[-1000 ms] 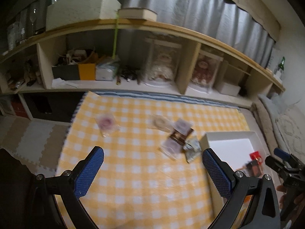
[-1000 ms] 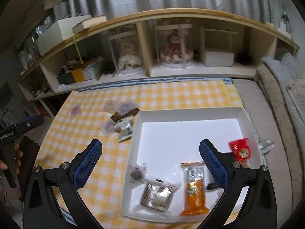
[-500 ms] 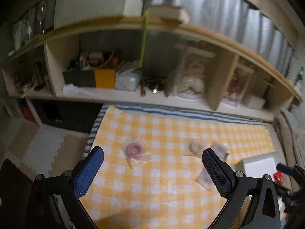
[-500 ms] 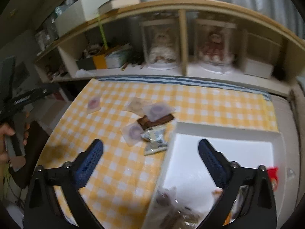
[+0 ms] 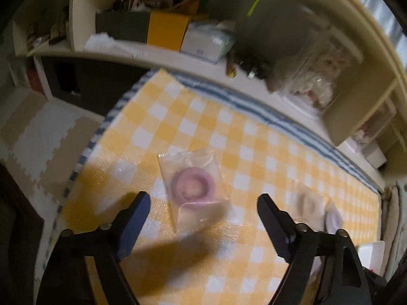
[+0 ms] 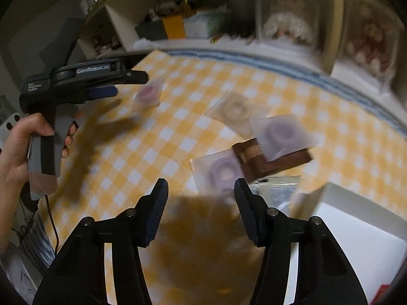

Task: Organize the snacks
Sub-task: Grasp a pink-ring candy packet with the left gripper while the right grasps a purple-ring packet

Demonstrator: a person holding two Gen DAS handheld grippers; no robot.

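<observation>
Only the right wrist view shows the white tray (image 6: 356, 228), brown packet (image 6: 279, 161)

A lived-in home room: a low table under a yellow-checked cloth (image 5: 257, 137), foam puzzle floor mats (image 5: 33, 132), and open wooden shelving (image 5: 84, 7) crowded with boxes, tissues and cased dolls (image 6: 287, 23)

A clear packet with a pink ring snack (image 5: 194, 186) lies flat at centre frame; lower right, more wrapped rings (image 6: 223, 171) overlap a brown bar (image 6: 276, 160) (all blurred).
</observation>
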